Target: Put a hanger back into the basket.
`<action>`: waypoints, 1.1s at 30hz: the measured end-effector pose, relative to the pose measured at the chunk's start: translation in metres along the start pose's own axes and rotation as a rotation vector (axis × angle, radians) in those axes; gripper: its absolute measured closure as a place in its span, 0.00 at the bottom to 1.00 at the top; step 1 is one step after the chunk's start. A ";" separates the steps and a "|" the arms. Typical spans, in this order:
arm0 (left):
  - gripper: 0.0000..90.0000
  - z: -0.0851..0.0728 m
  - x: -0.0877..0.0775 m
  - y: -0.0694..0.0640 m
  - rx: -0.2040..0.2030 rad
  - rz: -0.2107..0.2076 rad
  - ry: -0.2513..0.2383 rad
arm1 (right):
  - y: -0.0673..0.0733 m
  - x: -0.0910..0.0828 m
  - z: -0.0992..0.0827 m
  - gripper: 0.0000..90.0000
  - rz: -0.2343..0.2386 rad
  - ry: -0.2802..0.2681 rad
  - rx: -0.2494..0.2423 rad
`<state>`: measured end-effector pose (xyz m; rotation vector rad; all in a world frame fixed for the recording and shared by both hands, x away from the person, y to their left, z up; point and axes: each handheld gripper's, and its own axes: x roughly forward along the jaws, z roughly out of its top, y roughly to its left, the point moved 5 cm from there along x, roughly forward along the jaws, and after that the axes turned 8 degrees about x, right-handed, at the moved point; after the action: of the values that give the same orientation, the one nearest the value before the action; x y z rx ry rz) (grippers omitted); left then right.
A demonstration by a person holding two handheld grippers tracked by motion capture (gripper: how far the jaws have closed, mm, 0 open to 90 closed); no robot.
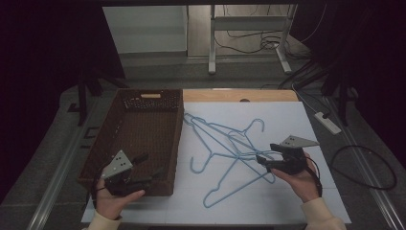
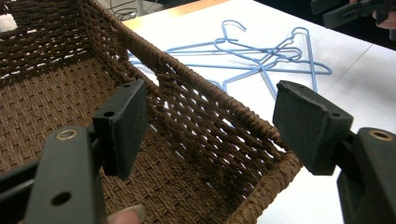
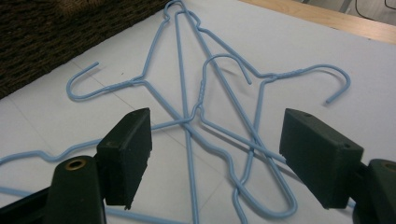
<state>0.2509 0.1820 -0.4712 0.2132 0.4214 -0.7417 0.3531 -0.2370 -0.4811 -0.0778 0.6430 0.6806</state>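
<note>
A: Where are the hangers right now?

B: The blue wire hangers point(image 1: 230, 148) lie in a tangled heap on the white surface point(image 1: 297, 120), just to the right of the brown wicker basket point(image 1: 103, 143). Their wires cross over one another, and the hooks point different ways (I count three hooks in the right gripper view, though the overlap makes an exact count hard)

A: And the right claw?

B: The right claw point(image 1: 262, 160) sits at the right edge of the heap, pointing left toward it. In the right gripper view its jaws are spread wide, with the crossing wires point(image 3: 196, 112) lying between and beyond them; neither pad pinches a wire. Whether a jaw touches the surface, I cannot tell

A: What about the left one?

B: The left claw point(image 1: 151, 170) is at the basket's near right corner. In the left gripper view its jaws are also spread wide, one on the inside of the basket's right wall and the other outside it, so the woven rim point(image 2: 210, 98) runs between them. Nothing is gripped. A fingertip point(image 2: 128, 215) of the person's hand shows at the bottom of that view

A: Is anything in the basket?

B: The woven floor I can see is bare, and a cut-out handle shows in the far wall point(image 1: 151, 96)
</note>
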 end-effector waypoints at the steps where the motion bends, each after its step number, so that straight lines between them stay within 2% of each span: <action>1: 0.31 0.000 0.000 0.000 0.000 0.000 0.000 | 0.000 0.002 0.002 0.29 -0.002 0.007 -0.002; 4: 0.31 0.000 0.000 0.000 0.000 0.000 0.000 | 0.001 0.008 0.005 0.30 -0.001 0.017 -0.003; 13: 0.31 0.000 0.000 0.000 0.000 0.000 0.003 | 0.001 0.038 0.014 0.31 -0.005 0.083 0.013; 22: 0.31 0.001 -0.001 0.001 -0.003 0.002 -0.001 | 0.006 0.061 0.019 0.35 -0.023 0.146 -0.012; 33: 0.31 0.001 -0.002 0.002 -0.005 -0.002 0.002 | 0.010 0.099 0.023 0.39 -0.032 0.237 -0.022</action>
<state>0.2512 0.1840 -0.4694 0.2084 0.4253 -0.7418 0.4178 -0.1675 -0.5179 -0.1910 0.8596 0.6534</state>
